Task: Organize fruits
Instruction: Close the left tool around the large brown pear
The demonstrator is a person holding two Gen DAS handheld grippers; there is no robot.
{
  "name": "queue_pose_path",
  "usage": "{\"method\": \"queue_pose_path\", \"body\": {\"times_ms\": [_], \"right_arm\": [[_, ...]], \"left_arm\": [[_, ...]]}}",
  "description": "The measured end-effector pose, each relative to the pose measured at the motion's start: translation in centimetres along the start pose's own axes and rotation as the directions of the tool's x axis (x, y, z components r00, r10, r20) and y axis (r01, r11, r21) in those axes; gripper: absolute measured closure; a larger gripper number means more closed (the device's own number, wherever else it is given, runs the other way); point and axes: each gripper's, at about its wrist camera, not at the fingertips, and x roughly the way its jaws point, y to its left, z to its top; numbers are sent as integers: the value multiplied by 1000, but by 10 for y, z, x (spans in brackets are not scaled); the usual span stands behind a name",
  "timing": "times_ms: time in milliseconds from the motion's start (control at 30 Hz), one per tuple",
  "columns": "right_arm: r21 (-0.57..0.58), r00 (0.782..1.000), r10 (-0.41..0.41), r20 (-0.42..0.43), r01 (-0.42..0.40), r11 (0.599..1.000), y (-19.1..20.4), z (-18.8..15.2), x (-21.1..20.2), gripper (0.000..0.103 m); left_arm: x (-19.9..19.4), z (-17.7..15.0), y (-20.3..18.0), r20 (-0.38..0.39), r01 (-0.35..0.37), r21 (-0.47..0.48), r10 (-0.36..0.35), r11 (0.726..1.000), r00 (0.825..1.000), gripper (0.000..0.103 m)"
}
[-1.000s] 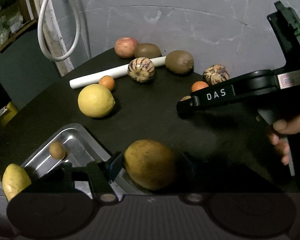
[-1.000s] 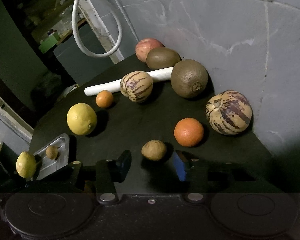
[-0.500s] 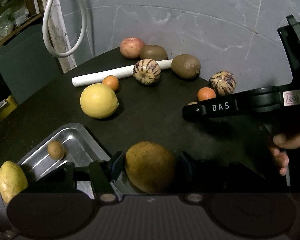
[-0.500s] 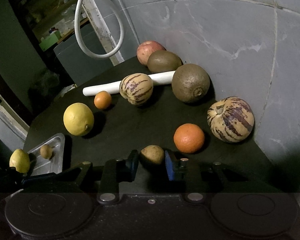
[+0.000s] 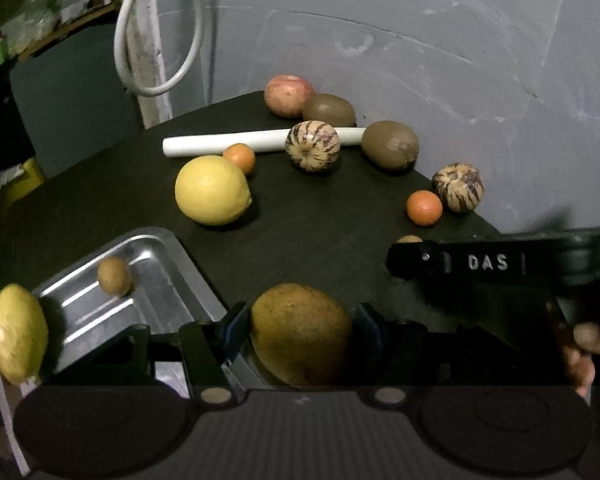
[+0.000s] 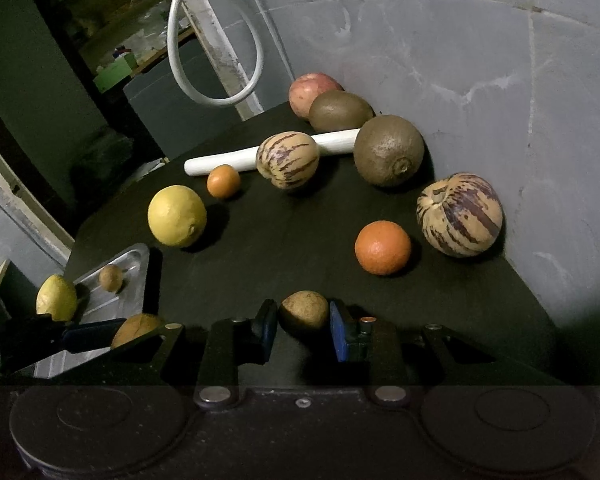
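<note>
Left wrist view: the left gripper (image 5: 302, 330) is clamped on a large brown-yellow fruit (image 5: 300, 334), dull and rough-skinned, with a pad pressing each flank. To the gripper's left, just beside its left finger, lies a metal tray (image 5: 160, 264) holding one small brown fruit (image 5: 113, 276); a yellow lemon-like fruit (image 5: 17, 334) sits at the tray's far-left edge, whether inside or outside it I cannot tell. Ahead and slightly left is a large lemon (image 5: 212, 190) on the black tabletop (image 5: 320, 232), with a small orange (image 5: 240, 157) just behind it touching a white stick (image 5: 220, 144). Straight ahead, a striped cream-and-purple fruit (image 5: 313, 145) rests against that stick; behind it an apple (image 5: 288, 94) and a kiwi (image 5: 329, 110) touch each other. Ahead and right: a second kiwi (image 5: 390, 144), a second orange (image 5: 424, 208) and a second striped fruit (image 5: 458, 187), these two just beside each other. Far right, the right gripper's arm crosses the frame, held by a hand (image 5: 584, 348).

Right wrist view: the right gripper (image 6: 304, 324) is clenched on a small round tan fruit (image 6: 304, 310), matte-skinned, resting on the tabletop between both pads. The left gripper and its fruit show at lower left, over the tray's near edge.
</note>
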Motion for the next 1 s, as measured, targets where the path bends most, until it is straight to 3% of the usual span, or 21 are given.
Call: {"method": "queue_pose_path", "body": {"times_ms": [233,433,700,1000], "right_arm": [[-3,1000,6,10,-6,1000,3,-6,-16,72],[-10,1000,8,16,-8,1000,9,-11,-25,72],[-16,1000,-11,13,11,1000,15,-21,-27,72],[13,999,-44,28,44,999,3,-21,-35,72]], "left_arm": [[-9,-6,5,22,27,-105,-25,994,999,43],[-20,-9,12,52,56,-180,-47,982,998,52],[-21,-8,4,65,57,-105,-50,993,997,58],[-7,0,2,27,70,-43,-69,997,997,49]]}}
